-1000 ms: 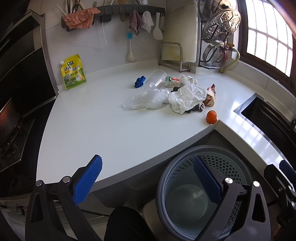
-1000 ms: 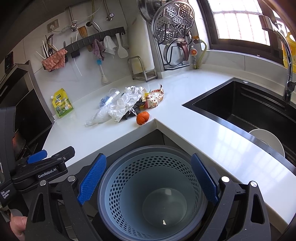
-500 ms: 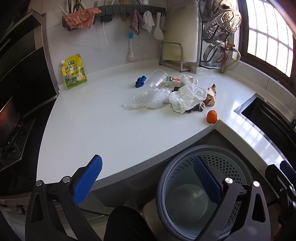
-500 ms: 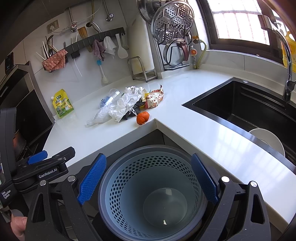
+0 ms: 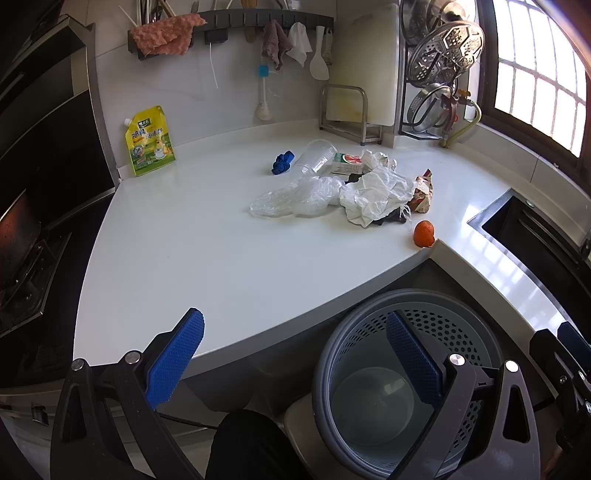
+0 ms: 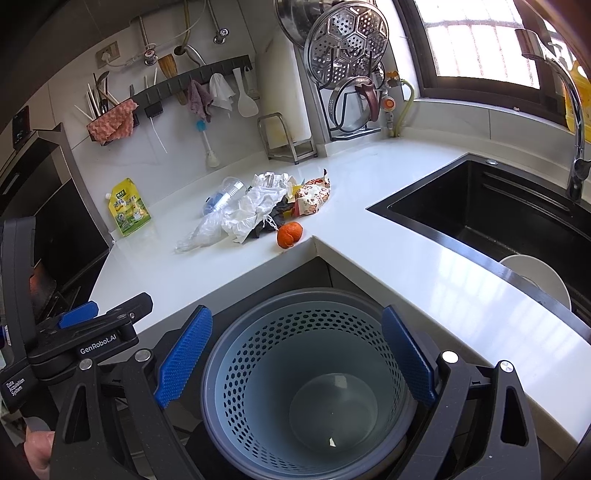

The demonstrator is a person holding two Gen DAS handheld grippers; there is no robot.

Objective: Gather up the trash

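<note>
Hovering nearest, the left gripper (image 5: 295, 354) and the right gripper (image 6: 295, 354) both have their blue-padded jaws spread wide with nothing between them. Just below stands the round grey perforated plastic waste basket (image 6: 255, 332), tucked against the inner corner of the counter and holding only a tiny scrap at its bottom. Beyond it the glossy white L-shaped stone countertop (image 5: 192, 251) spreads out. An orange mandarin peel (image 6: 290, 235) sits right at the counter's inner corner edge. Farther back lies the trash pile: a crumpled white paper sheet (image 5: 376, 194), a clear plastic bag (image 5: 295, 195) to its left, a printed snack wrapper (image 6: 312, 194) to its right, a clear plastic cup (image 5: 316, 157) on its side and a small blue crumpled item (image 5: 282, 161). A black sink (image 6: 491, 206) is recessed at right. A yellow-green spouted pouch (image 5: 149, 146) leans against the far tiled wall, under a dark utensil rail (image 5: 236, 22).
</note>
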